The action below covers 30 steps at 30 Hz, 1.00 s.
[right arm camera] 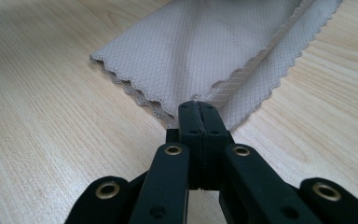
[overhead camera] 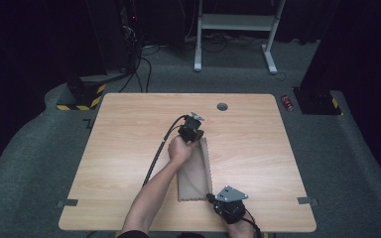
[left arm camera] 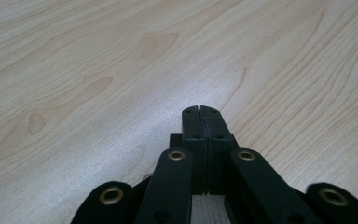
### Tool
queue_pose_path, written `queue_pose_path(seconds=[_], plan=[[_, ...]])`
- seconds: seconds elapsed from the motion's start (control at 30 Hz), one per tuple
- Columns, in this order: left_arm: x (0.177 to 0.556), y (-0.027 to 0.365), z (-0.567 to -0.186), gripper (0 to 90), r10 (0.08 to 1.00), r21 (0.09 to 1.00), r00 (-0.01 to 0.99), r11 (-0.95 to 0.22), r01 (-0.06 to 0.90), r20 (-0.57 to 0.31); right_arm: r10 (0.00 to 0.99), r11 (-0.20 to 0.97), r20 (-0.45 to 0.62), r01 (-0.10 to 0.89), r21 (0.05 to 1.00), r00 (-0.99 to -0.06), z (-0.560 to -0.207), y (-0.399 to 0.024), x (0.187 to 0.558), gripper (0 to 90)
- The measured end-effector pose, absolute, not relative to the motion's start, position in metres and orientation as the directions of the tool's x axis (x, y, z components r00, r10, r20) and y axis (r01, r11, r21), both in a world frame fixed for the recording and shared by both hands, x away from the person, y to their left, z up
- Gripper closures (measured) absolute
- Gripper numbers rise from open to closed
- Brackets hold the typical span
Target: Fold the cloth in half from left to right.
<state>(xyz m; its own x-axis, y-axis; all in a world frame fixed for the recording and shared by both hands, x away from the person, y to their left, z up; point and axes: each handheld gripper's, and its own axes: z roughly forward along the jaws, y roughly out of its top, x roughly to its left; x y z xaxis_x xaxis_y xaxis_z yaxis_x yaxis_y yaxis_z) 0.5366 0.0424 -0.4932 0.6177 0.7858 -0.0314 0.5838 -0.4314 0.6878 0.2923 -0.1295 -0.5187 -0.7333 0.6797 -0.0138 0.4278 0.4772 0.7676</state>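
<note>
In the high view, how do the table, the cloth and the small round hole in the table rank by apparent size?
1. table
2. cloth
3. hole

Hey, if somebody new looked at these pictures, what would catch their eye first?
Probably the grey-brown cloth with scalloped edges, folded into a long strip in the middle of the wooden table. A gripper sits at each end of it: the left gripper at the far end, the right gripper at the near corner, both with fingers shut. In the right gripper view the cloth's layered corner lies just at the closed fingers.
</note>
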Motion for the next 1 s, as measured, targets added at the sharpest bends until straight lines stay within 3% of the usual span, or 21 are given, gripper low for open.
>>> queue_pose_path(seconds=[0.33, 0.4, 0.53, 0.6, 1.0], plan=[[0.537, 0.038, -0.498, 88.6, 0.782, 0.686, 0.623, -0.439, 0.58, -0.027, 0.691, 0.472, 0.001, 0.452, 0.757, -0.723, -0.52, -0.133, 0.293, 89.4], [0.538, 0.038, -0.5, 82.5, 0.78, 0.686, 0.624, -0.427, 0.589, -0.049, 0.691, 0.465, 0.017, 0.462, 0.755, -0.722, -0.52, -0.135, 0.294, 89.0], [0.536, 0.042, -0.495, 62.4, 0.793, 0.693, 0.608, -0.415, 0.589, -0.042, 0.71, 0.442, 0.027, 0.475, 0.761, -0.704, -0.518, -0.141, 0.292, 79.2], [0.532, 0.047, -0.489, 57.9, 0.802, 0.711, 0.597, -0.401, 0.578, -0.034, 0.719, 0.426, 0.031, 0.475, 0.77, -0.694, -0.516, -0.145, 0.293, 77.7], [0.49, 0.108, -0.484, 50.8, 0.841, 0.717, 0.541, -0.365, 0.594, -0.021, 0.713, 0.455, -0.01, 0.452, 0.767, -0.701, -0.508, -0.135, 0.329, 72.8]])
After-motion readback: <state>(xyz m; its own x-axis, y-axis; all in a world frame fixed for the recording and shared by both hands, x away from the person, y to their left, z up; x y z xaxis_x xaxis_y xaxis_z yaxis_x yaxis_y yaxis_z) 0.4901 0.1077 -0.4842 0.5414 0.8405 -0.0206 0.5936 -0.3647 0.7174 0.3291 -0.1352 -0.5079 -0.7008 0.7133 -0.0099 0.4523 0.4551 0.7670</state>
